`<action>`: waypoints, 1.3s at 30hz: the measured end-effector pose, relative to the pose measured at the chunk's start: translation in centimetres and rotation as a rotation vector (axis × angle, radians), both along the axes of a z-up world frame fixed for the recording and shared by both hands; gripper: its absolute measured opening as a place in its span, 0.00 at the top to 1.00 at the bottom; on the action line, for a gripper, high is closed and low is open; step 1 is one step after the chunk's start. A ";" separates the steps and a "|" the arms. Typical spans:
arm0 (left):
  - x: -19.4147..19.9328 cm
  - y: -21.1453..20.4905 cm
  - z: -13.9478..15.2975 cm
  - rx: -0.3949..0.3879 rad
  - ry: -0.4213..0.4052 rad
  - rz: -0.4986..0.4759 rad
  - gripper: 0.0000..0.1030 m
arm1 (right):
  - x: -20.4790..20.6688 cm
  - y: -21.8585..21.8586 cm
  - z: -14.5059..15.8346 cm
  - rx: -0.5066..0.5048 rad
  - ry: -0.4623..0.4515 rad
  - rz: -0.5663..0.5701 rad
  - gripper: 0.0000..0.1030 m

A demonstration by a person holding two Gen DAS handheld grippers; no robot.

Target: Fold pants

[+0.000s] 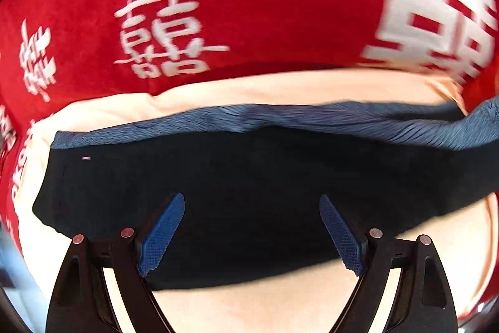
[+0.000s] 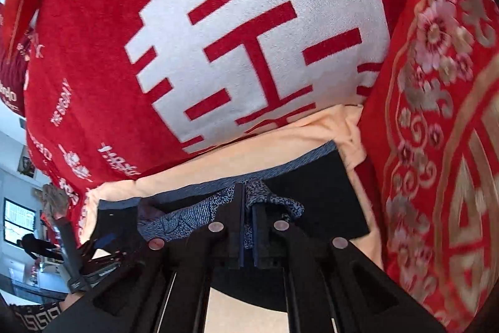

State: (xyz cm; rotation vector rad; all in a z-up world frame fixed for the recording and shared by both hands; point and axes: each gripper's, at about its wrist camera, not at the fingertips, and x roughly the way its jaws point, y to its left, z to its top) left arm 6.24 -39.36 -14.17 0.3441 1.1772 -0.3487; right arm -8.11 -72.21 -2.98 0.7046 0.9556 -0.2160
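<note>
The pants (image 1: 249, 177) are dark navy with a lighter blue ribbed waistband (image 1: 312, 120), lying folded on a cream cloth. My left gripper (image 1: 252, 202) is open, its blue fingertips (image 1: 165, 233) spread just above the dark fabric and holding nothing. In the right wrist view the pants (image 2: 327, 195) lie in front of me. My right gripper (image 2: 248, 208) is shut on a bunched fold of the blue patterned pants fabric (image 2: 193, 214), lifted a little off the pile.
A red blanket with white characters (image 1: 218, 5) lies beyond the pants and also shows in the right wrist view (image 2: 156, 52). The cream cloth (image 2: 249, 152) lies under the pants. A red floral embroidered quilt (image 2: 436, 114) lies at the right. The other gripper's body (image 2: 75, 258) shows at the lower left.
</note>
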 end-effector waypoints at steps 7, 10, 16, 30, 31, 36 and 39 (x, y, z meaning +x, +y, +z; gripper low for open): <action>2.3 -0.8 -5.9 0.147 0.014 0.025 0.13 | 4.8 -1.3 -3.7 -0.081 0.110 0.041 0.14; 2.2 -0.8 -6.0 0.138 -0.007 0.029 0.13 | 4.1 0.2 -2.9 -0.145 0.131 0.074 0.14; 2.4 -0.9 -6.0 0.145 0.004 0.027 0.13 | -4.0 3.3 -5.1 0.015 0.172 -0.040 0.16; 2.6 -1.3 -5.3 0.181 0.023 0.045 0.05 | -4.2 -0.3 -12.1 0.099 0.310 -0.194 0.89; 2.7 -1.5 -4.7 0.180 0.027 0.044 0.05 | -5.0 -0.5 -12.8 0.133 0.351 -0.208 0.78; 4.0 -2.8 -1.1 0.117 -0.063 0.007 0.05 | -5.7 0.9 -8.1 -0.040 0.273 -0.178 0.62; 5.9 -4.6 -2.2 0.126 -0.065 0.002 0.05 | -2.1 1.4 -6.7 -0.145 0.206 -0.061 0.62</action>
